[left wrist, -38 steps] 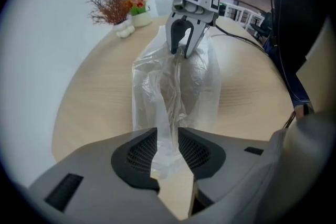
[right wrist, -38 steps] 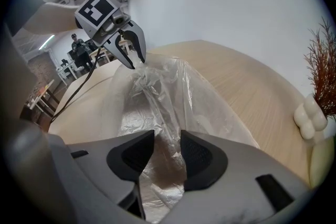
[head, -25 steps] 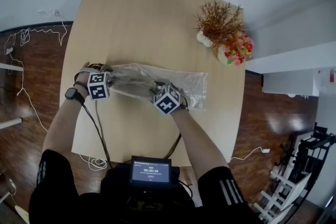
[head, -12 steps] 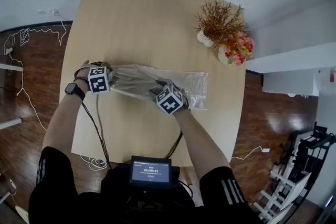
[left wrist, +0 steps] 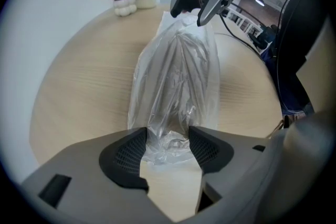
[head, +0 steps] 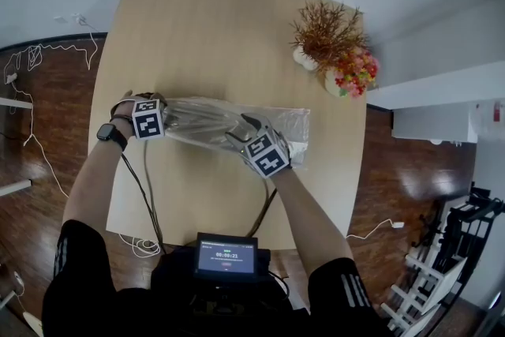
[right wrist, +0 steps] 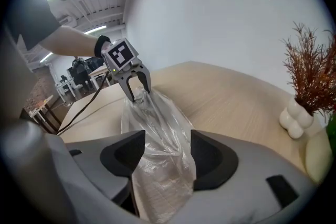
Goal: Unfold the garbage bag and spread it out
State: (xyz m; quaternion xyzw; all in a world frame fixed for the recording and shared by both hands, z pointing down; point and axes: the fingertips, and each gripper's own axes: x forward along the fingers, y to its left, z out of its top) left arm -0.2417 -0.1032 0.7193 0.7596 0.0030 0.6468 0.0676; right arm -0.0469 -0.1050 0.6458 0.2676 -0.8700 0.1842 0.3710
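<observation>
Clear garbage bag on table, ends loose between wide, just-opened jaws of left gripper and right gripper.

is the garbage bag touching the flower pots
No, bare table lies between the garbage bag and the flower pots in the head view.

We found the garbage bag lying across the surface from left to right, nearer its front edge than its back. The left gripper stood over the bag's left end and the right gripper over its right half, each with the bag between fingers that had just been opening. Behind the bag's right end stood a dried plant, with a pot of flowers just beside it on the right.
</observation>
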